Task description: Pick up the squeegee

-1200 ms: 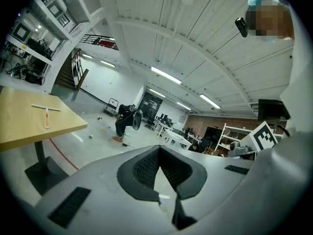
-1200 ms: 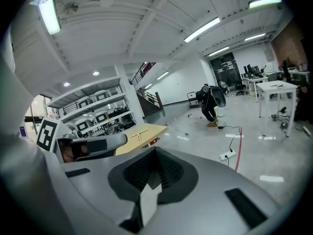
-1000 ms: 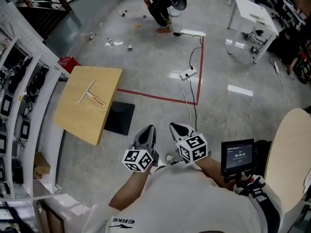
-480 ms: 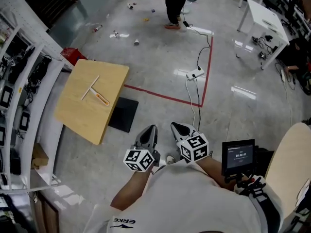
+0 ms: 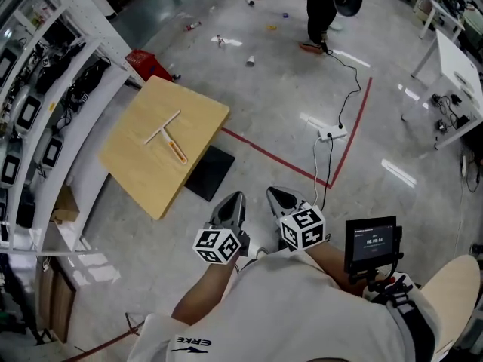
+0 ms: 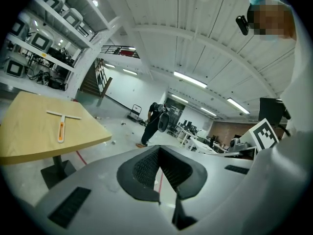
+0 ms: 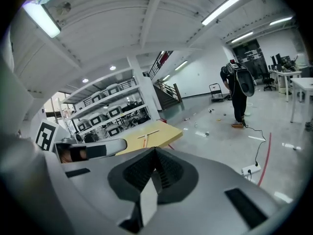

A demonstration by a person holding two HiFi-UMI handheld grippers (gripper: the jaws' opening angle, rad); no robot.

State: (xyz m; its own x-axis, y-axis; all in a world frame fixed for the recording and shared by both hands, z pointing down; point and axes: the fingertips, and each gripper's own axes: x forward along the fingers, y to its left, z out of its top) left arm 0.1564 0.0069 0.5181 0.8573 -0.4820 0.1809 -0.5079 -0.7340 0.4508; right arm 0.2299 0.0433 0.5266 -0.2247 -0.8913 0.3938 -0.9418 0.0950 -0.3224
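Note:
The squeegee (image 5: 167, 136), a white T-bar with an orange handle, lies flat on a light wooden table (image 5: 143, 176) at the upper left of the head view. My left gripper (image 5: 230, 202) and right gripper (image 5: 281, 197) are side by side close to my body, well short of the table and above the floor. Both are shut with nothing between their jaws. The left gripper view has the squeegee (image 6: 62, 124) far off on the table (image 6: 29, 141), past the closed left gripper (image 6: 159, 148). From the right gripper (image 7: 155, 151), the squeegee (image 7: 145, 137) is small and distant.
White shelving (image 5: 45, 111) with devices lines the left side behind the table. The table's black base plate (image 5: 210, 172) sits on the floor, with a red tape line (image 5: 272, 153), a power strip (image 5: 332, 134) and cable beyond. A person (image 5: 324, 6) stands far back. A small screen (image 5: 370, 243) is at my right.
The head view has swung left: the table and squeegee have shifted right and toward the middle of the picture. Both grippers keep their place in front of my body and stay shut.

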